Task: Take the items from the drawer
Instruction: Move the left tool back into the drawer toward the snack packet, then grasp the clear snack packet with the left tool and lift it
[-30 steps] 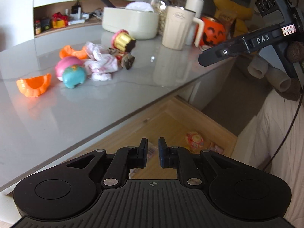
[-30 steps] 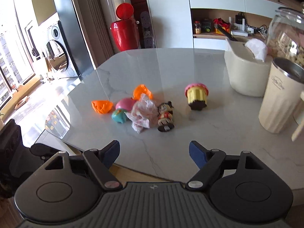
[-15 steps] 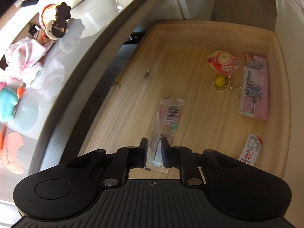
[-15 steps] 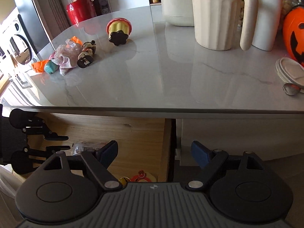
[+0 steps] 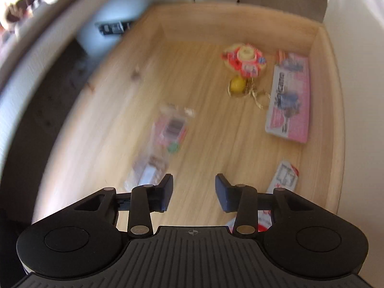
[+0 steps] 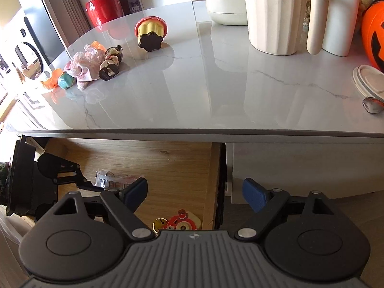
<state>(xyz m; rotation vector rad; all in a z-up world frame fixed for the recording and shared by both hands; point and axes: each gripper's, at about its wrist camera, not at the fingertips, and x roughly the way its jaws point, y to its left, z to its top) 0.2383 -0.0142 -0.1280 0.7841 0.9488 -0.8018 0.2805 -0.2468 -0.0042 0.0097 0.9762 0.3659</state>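
The wooden drawer (image 5: 331,100) is pulled out under the grey countertop (image 6: 216,91). Inside lie a clear plastic packet (image 5: 165,139), a round red-and-yellow keychain toy (image 5: 244,62) with a yellow bell (image 5: 237,84), a pink flat pack (image 5: 289,100) and a small red-and-white sachet (image 5: 285,175). My left gripper (image 5: 194,192) hovers open above the drawer floor, the packet just ahead and left of its fingers, nothing between them. My right gripper (image 6: 195,193) stands open at the drawer's right corner, empty. In the right wrist view the left gripper (image 6: 72,180) shows beside the packet (image 6: 112,178).
On the countertop sit a cupcake toy (image 6: 150,32), a small figurine (image 6: 111,62), a crumpled pink wrapper (image 6: 82,68), teal and orange toy pieces (image 6: 65,82), a cream jug (image 6: 276,12), an orange pumpkin bucket (image 6: 374,36) and a spoon (image 6: 372,105). A white cabinet front (image 6: 300,168) is right of the drawer.
My left gripper swung from the countertop down into the drawer and its jaws went from nearly shut to open. The right gripper dropped to the drawer's edge, still open.
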